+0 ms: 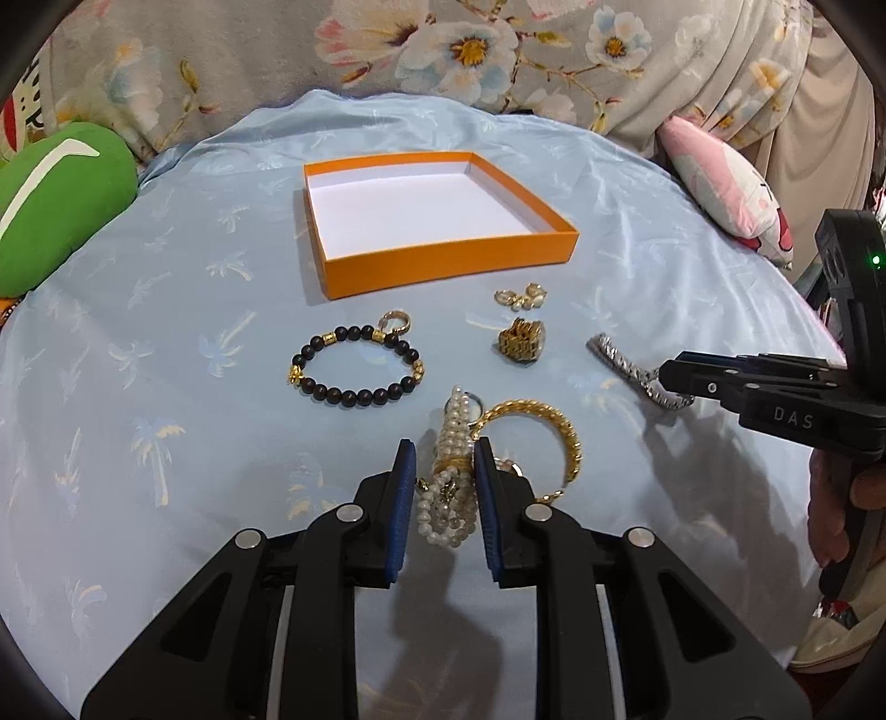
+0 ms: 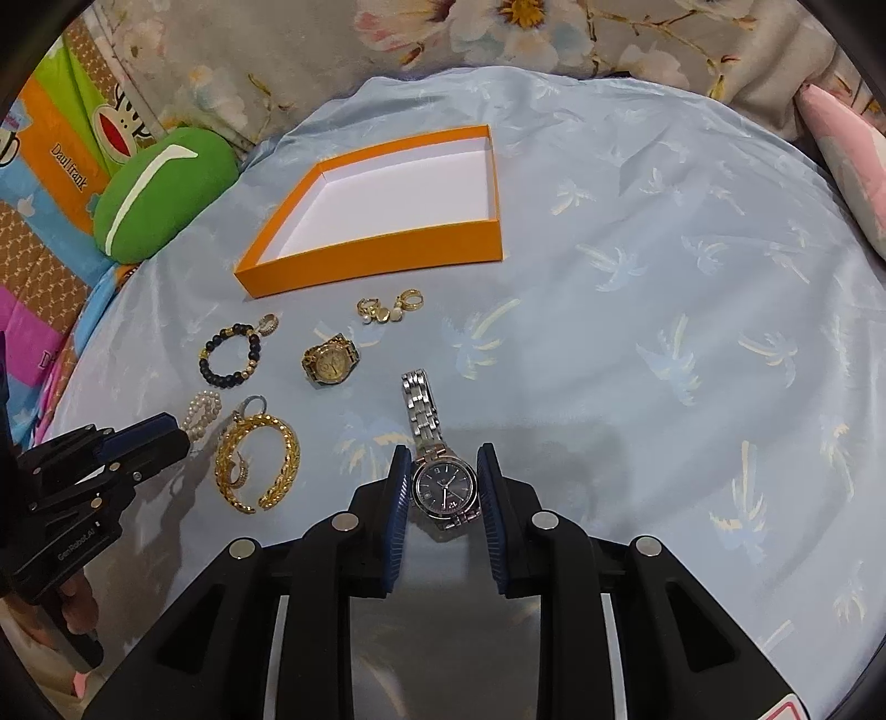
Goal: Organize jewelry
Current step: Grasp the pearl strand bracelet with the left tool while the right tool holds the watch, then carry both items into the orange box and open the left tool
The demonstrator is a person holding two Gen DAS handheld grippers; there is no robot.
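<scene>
An empty orange box [image 1: 448, 260] [image 2: 382, 249] with a white inside sits on the light blue cloth. My left gripper [image 1: 444, 468] is open with its jaws either side of a pearl bracelet [image 1: 451, 471] [image 2: 202, 412] lying on the cloth. My right gripper [image 2: 443, 476] is open around the dark face of a silver watch [image 2: 446, 487] [image 1: 637, 368]. A gold bangle [image 1: 554, 429] [image 2: 260, 465], a black bead bracelet [image 1: 357, 363] [image 2: 232, 354], a gold watch [image 1: 520, 340] [image 2: 329, 360] and gold earrings [image 1: 520, 296] [image 2: 390, 307] lie between the grippers and the box.
A green cushion [image 1: 55, 205] [image 2: 160, 188] lies at the left edge of the cloth. A pink pillow [image 1: 731, 188] [image 2: 847, 160] lies at the right edge. Floral fabric [image 1: 443, 44] runs behind. A colourful printed sheet [image 2: 50, 183] is at the far left.
</scene>
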